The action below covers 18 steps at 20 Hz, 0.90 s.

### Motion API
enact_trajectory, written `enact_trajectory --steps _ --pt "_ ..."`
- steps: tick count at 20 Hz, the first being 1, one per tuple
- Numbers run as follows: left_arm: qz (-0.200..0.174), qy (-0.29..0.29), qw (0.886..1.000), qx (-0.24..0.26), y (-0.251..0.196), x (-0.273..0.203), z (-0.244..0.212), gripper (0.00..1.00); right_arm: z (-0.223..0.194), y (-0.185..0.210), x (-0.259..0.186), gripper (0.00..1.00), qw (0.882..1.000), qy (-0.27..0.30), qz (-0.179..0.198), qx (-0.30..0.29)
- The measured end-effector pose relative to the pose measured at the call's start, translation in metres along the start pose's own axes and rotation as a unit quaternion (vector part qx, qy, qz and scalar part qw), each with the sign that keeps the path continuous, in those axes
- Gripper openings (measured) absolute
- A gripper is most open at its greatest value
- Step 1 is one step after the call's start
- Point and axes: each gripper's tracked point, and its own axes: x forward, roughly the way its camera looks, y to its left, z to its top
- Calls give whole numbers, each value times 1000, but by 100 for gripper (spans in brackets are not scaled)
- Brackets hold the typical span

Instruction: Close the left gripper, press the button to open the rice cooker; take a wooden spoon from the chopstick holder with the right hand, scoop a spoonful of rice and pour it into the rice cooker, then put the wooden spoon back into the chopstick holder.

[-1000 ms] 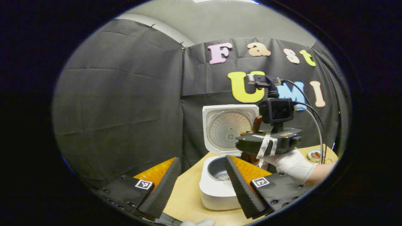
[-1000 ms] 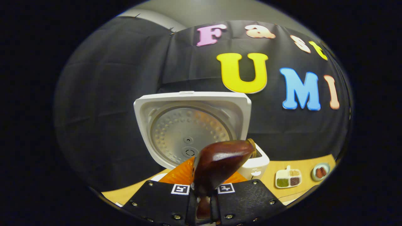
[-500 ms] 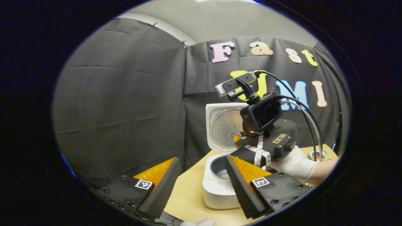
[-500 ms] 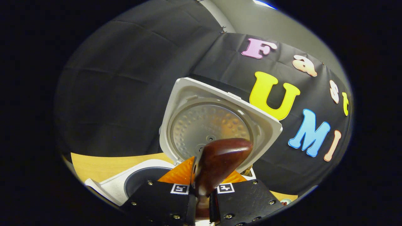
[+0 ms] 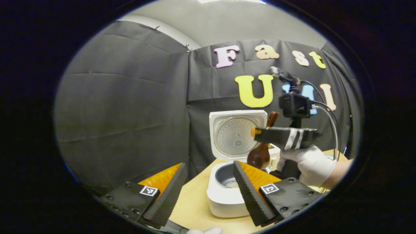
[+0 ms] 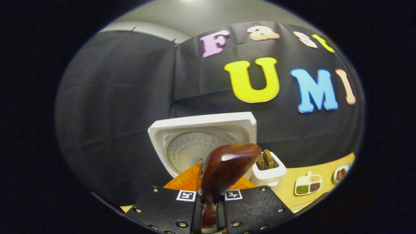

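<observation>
The white rice cooker (image 5: pixel 224 198) stands on the table with its lid (image 5: pixel 237 135) up, and a little rice (image 5: pixel 232 184) lies in the grey pot. My left gripper (image 5: pixel 209 164) hangs open in front of it, holding nothing. A gloved hand holds my right gripper (image 5: pixel 261 132) level above the cooker's right side. It is shut on the dark wooden spoon (image 5: pixel 260 156), whose bowl hangs below the fingers. In the right gripper view the spoon (image 6: pixel 226 167) sticks up from my right gripper (image 6: pixel 213 178) in front of the lid (image 6: pixel 195 146). The white chopstick holder (image 6: pixel 269 175) stands just right of the cooker.
The wooden table (image 5: pixel 191 201) carries a divided dish of grains (image 6: pixel 307 186) and a small round dish (image 6: pixel 340 174) at the right. Black cloth walls close off the back and left. A gloved hand (image 5: pixel 308 164) and cables sit right of the cooker.
My right gripper has rolled back from a tilt over the pot to level and moved up and to the right with the spoon. The left gripper has stayed put.
</observation>
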Motion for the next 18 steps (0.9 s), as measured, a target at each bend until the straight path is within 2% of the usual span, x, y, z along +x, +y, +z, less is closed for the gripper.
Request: enact_trajectory --steps 3,4,6,13,14,15,17,18 --pt "-18 -7 1000 5 -18 -4 8 98 39 -50 -25 17 996 -39 -37 64" --pt "-25 -9 1000 4 -25 -4 9 100 47 -64 -34 13 995 -49 -50 76" --pt "-39 -13 999 6 -41 -7 13 98 60 -99 -55 17 990 -68 -76 99" --pt "-92 -14 996 -4 -104 -12 21 100 78 -245 -148 17 973 -103 -189 89" --pt "-97 -13 995 -4 -112 -13 22 96 80 -264 -164 17 969 -107 -205 84" --pt "-101 -14 995 -2 -121 -15 23 100 79 -285 -179 17 966 -107 -220 80" --pt "-109 -15 994 4 -135 -18 23 96 72 -322 -209 17 959 -109 -249 79" --pt "-113 -15 993 8 -142 -20 24 100 67 -339 -222 17 956 -108 -260 81"
